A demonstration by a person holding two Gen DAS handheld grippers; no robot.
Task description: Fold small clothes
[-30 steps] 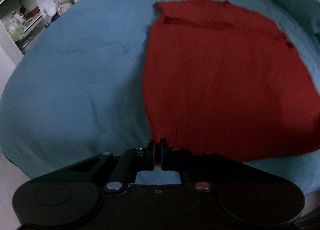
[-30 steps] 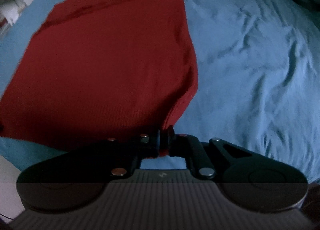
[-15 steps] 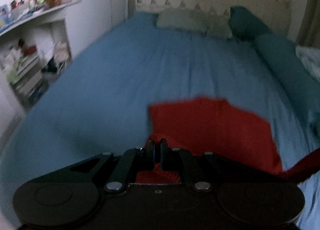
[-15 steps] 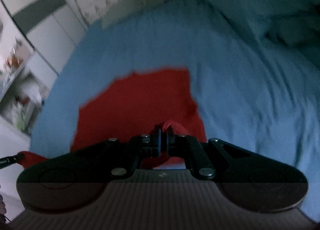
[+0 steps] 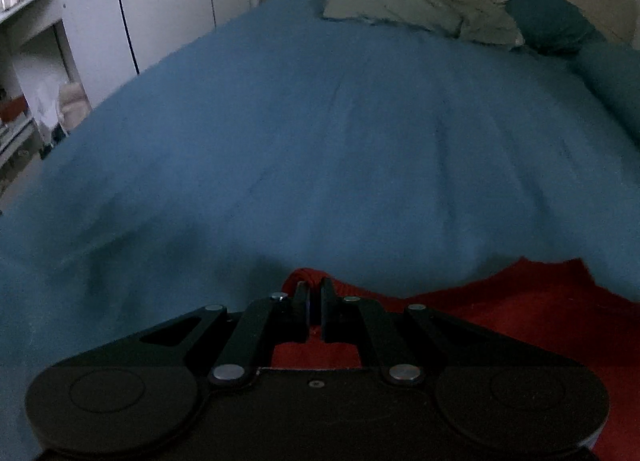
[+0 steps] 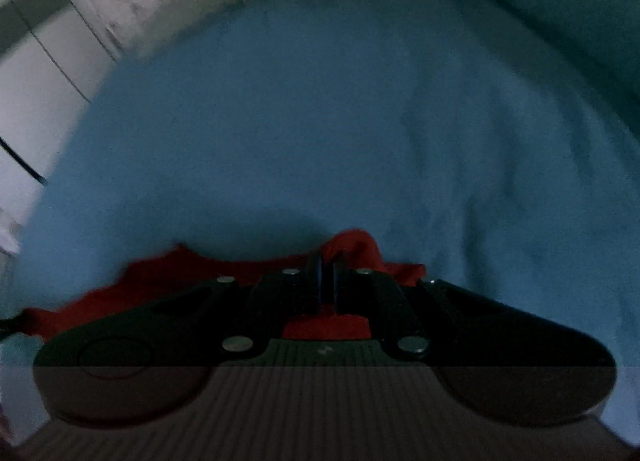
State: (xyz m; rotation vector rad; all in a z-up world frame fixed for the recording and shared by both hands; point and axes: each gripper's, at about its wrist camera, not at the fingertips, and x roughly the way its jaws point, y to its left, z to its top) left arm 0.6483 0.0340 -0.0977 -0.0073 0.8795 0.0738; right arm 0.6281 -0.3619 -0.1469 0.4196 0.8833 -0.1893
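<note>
Blue bedding covers the bed (image 5: 320, 141), with pillows (image 5: 420, 13) at its far end. Near the bed's near edge, the left gripper (image 5: 315, 289) and right gripper (image 6: 327, 261) each have fingers pinched on the red sweater (image 5: 520, 301).

**Materials and finishes**

The red garment (image 5: 532, 301) is seen as matt knitted cloth. The bed cover (image 5: 320, 141) is soft, matt blue fabric, lightly creased. The left gripper (image 5: 314, 293) is matt black plastic, with shiny metal rivets at its pivots.
</note>
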